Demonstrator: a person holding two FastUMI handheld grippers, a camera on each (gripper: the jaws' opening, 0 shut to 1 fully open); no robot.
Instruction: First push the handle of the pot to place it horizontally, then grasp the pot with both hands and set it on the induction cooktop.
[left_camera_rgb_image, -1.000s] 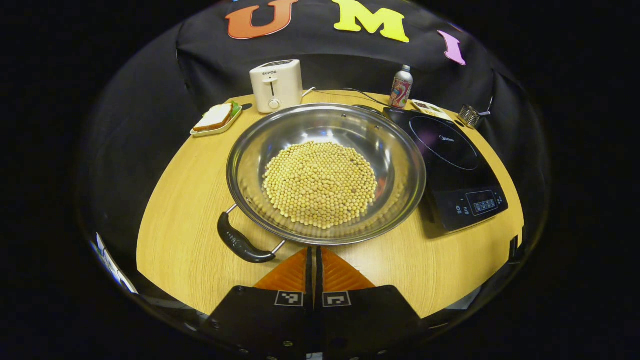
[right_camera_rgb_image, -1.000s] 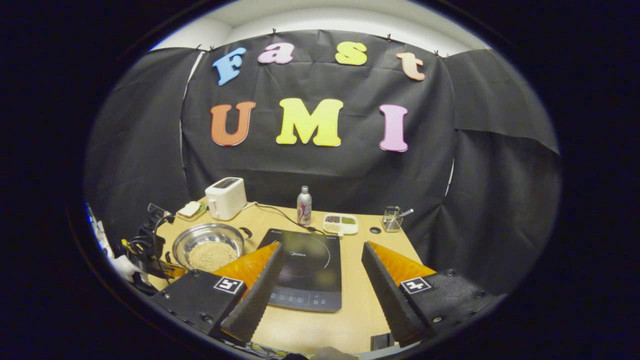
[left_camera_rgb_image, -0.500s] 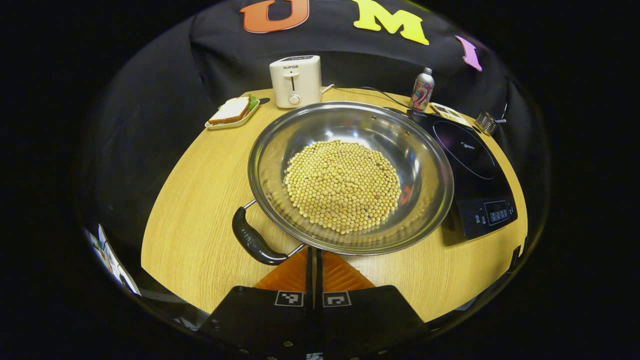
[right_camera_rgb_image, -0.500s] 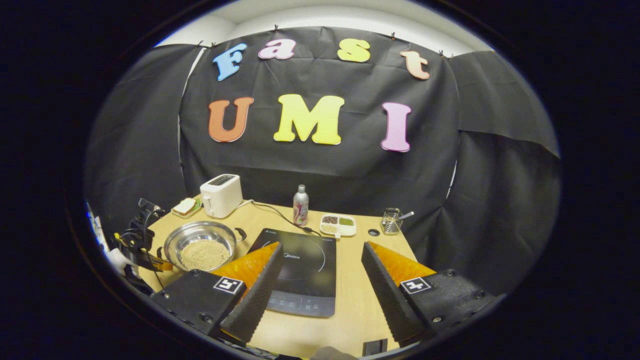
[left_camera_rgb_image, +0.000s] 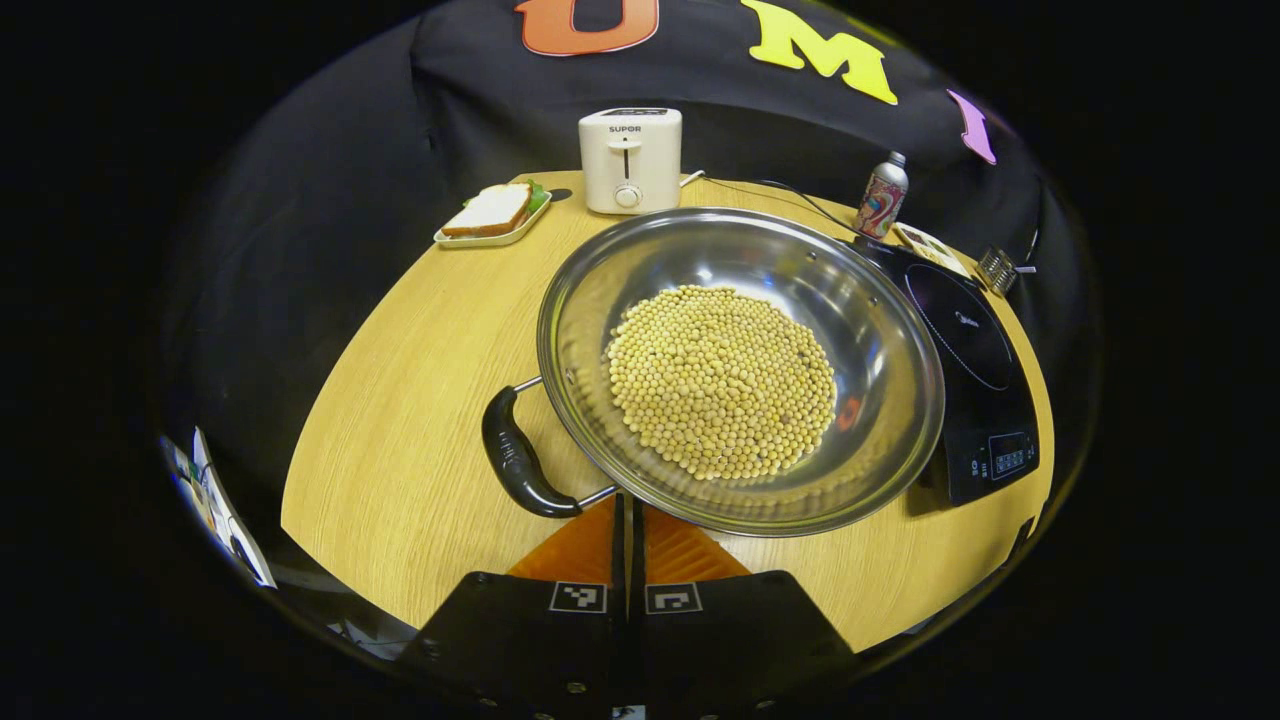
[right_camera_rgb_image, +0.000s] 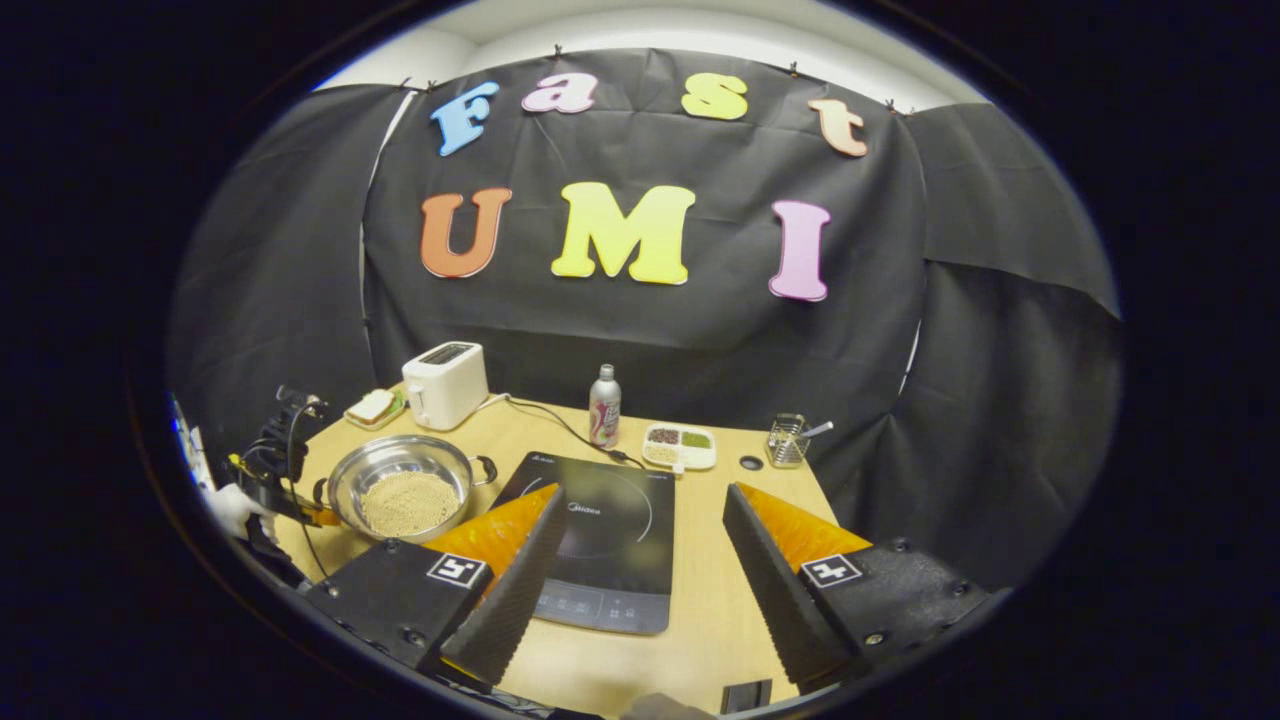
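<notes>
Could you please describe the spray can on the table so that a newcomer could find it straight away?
Start at the black cooktop in the middle of the wooden table and look just past its far edge. The can stands upright there, between the white toaster and a small divided dish. It is the one tall, slim, silver thing with a colourful wrap.

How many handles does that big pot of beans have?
2. One black handle sits on the pot's near-left side in the left gripper view, by the shut fingers. The other handle is on the opposite rim, facing the induction cooktop, in the right gripper view.
</notes>
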